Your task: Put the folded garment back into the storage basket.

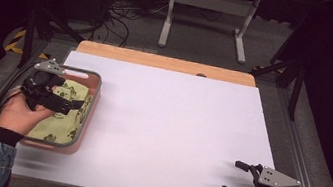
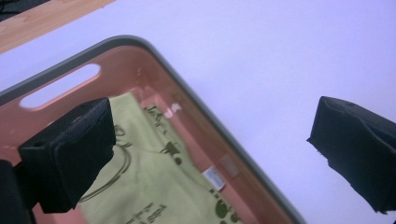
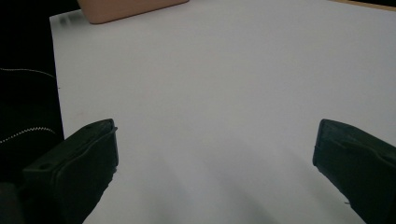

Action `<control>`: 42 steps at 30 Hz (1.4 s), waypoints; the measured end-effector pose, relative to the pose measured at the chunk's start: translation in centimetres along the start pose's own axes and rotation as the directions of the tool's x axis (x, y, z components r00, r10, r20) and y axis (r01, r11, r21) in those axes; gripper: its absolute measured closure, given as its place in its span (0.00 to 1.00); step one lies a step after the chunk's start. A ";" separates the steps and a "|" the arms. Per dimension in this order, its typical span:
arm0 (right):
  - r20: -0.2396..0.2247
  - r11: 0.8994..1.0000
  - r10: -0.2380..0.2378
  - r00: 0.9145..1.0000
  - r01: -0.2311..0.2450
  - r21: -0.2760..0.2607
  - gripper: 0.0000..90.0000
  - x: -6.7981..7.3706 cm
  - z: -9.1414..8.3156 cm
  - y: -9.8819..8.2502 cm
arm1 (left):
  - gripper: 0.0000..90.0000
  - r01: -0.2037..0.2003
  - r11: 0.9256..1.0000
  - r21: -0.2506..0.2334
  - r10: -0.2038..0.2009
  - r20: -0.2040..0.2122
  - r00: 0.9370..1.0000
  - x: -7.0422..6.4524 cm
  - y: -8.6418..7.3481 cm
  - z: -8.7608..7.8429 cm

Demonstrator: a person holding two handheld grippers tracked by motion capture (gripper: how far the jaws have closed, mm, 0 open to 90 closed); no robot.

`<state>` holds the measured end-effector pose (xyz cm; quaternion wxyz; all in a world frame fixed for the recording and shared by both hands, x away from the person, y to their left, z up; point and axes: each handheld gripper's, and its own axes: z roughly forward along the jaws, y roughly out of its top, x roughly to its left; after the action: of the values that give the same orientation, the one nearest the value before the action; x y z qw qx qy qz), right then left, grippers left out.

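At the table's left stands a pink basket [image 1: 96,93] with a grey rim and a handle slot. A light green cloth [image 1: 61,125] with dark print lies inside it. My left gripper [image 1: 74,102] hovers over the basket, open, holding nothing. In the left gripper view one jaw hangs above the cloth [image 2: 154,182] and the other beyond the basket rim [image 2: 196,100], over the white table; the left gripper [image 2: 210,140] is spread wide. My right gripper [image 1: 232,177] rests at the table's near right corner, open and empty. From the right gripper [image 3: 215,154] the basket [image 3: 126,9] shows far off.
The white tabletop [image 1: 174,125] stretches between basket and right gripper. A wooden strip [image 1: 164,62] runs along the far edge. Behind the table are a white desk frame [image 1: 209,4], floor cables [image 1: 116,14] and dark stands on both sides.
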<state>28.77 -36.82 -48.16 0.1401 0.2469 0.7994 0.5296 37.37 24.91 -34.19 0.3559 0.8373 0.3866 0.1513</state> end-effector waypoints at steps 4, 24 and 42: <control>-0.001 1.000 0.000 1.000 0.000 -0.001 0.01 0.0 0.0 0.0 | 0.00 -0.005 0.999 -0.047 0.007 0.031 1.000 -1.3 -0.1 0.3; -0.004 1.000 0.000 1.000 0.000 -0.003 0.01 0.0 0.0 0.0 | 0.00 -0.056 0.944 -0.326 0.106 0.138 0.985 -7.3 -2.6 3.7; -0.006 1.000 -0.001 1.000 0.001 -0.006 0.01 0.0 -0.1 0.0 | 0.01 -0.058 0.915 -0.400 0.172 0.254 0.952 -11.8 -4.3 8.8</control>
<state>28.72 -36.89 -48.13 0.1387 0.2447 0.7983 0.5326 32.02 13.70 -43.18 0.5566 0.7845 0.2436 0.1242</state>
